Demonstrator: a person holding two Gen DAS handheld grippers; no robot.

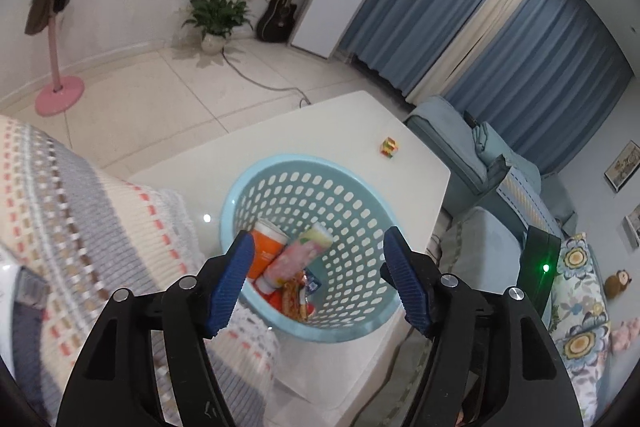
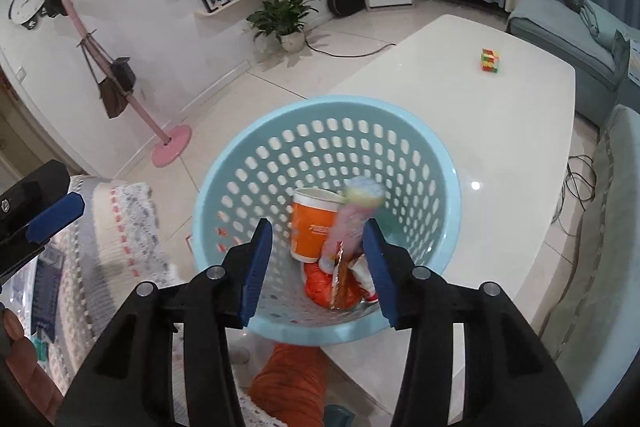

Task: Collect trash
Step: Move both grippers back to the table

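Observation:
A light blue perforated basket (image 1: 352, 195) stands on the white table (image 1: 360, 123) near its front edge; it also shows in the right wrist view (image 2: 320, 135). Inside lie an orange paper cup (image 2: 314, 227), a pink tube-shaped pack (image 2: 352, 219) that looks motion-blurred, and crumpled orange wrappers (image 2: 332, 287). The cup (image 1: 266, 251) and pink pack (image 1: 296, 255) show in the left view too. My left gripper (image 1: 316, 283) is open and empty over the basket. My right gripper (image 2: 318, 267) is open and empty just above the basket's mouth.
A colourful cube (image 2: 491, 61) sits on the far side of the table. A knitted striped sleeve (image 1: 80, 211) fills the left. A blue sofa (image 1: 480, 155) with cushions stands to the right. A pink coat stand (image 2: 168, 143) and potted plant (image 2: 286, 23) stand on the floor.

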